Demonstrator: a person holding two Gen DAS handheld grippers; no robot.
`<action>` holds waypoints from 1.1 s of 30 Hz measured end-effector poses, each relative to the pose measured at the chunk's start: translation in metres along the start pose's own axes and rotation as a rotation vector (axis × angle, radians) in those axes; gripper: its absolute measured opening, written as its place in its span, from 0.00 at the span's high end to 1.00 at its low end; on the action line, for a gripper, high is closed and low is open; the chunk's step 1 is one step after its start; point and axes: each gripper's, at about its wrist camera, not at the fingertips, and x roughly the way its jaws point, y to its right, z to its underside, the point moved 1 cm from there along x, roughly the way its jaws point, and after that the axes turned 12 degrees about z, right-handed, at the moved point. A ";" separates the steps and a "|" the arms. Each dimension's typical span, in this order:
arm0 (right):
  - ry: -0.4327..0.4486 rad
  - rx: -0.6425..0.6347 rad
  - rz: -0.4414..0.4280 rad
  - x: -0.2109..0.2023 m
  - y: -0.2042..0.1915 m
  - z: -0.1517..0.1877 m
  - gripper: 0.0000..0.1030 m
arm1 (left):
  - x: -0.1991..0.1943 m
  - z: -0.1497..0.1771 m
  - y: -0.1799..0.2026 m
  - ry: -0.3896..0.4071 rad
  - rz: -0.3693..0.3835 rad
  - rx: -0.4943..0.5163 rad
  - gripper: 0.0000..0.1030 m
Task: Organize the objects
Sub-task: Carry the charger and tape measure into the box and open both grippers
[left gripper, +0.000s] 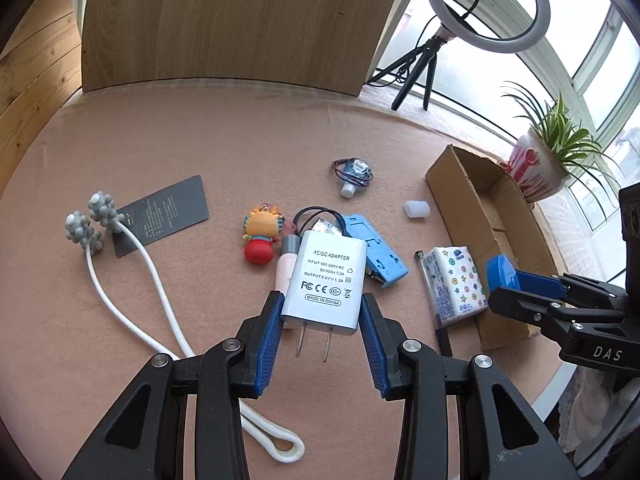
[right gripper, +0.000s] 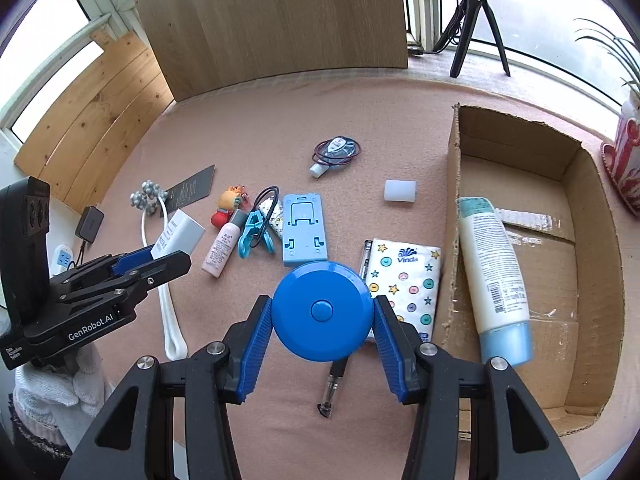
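The white charger (left gripper: 325, 280) hangs above the table, clamped in the left gripper (left gripper: 322, 322); the right gripper (right gripper: 322, 322) grips a blue disc (right gripper: 322, 311). Carry both level over the cardboard box (right gripper: 454, 184), lowering them beside the bottle (right gripper: 490, 276) before releasing.

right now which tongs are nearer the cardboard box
Right. The right tongs, shut on the blue round case, sit just left of the cardboard box. The left tongs, shut on the white adapter, are farther left, over the clutter.
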 end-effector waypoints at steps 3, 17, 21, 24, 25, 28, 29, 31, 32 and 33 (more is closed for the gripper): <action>0.024 0.028 0.024 -0.012 0.026 0.000 0.55 | 0.009 -0.005 0.034 0.007 0.032 0.044 0.60; 0.027 0.152 0.096 -0.016 0.135 -0.002 0.55 | 0.066 -0.007 0.169 -0.011 0.143 0.189 0.60; -0.006 0.154 0.124 -0.001 0.151 -0.013 0.55 | 0.076 0.000 0.183 -0.005 0.161 0.176 0.60; -0.017 0.146 0.148 0.010 0.157 -0.022 0.55 | 0.082 0.006 0.189 -0.007 0.166 0.167 0.60; -0.014 0.142 0.152 0.013 0.159 -0.026 0.55 | 0.084 0.008 0.191 -0.010 0.168 0.167 0.60; -0.029 0.142 0.158 0.023 0.165 -0.036 0.55 | 0.090 0.014 0.197 -0.019 0.169 0.172 0.60; -0.038 0.146 0.146 0.026 0.166 -0.038 0.55 | 0.091 0.016 0.200 -0.023 0.169 0.176 0.60; -0.061 0.159 0.122 0.032 0.168 -0.041 0.55 | 0.095 0.018 0.203 -0.023 0.157 0.182 0.60; -0.063 0.168 0.123 0.033 0.170 -0.042 0.55 | 0.097 0.019 0.205 -0.026 0.158 0.185 0.60; -0.063 0.176 0.128 0.034 0.170 -0.043 0.55 | 0.099 0.019 0.207 -0.033 0.162 0.187 0.60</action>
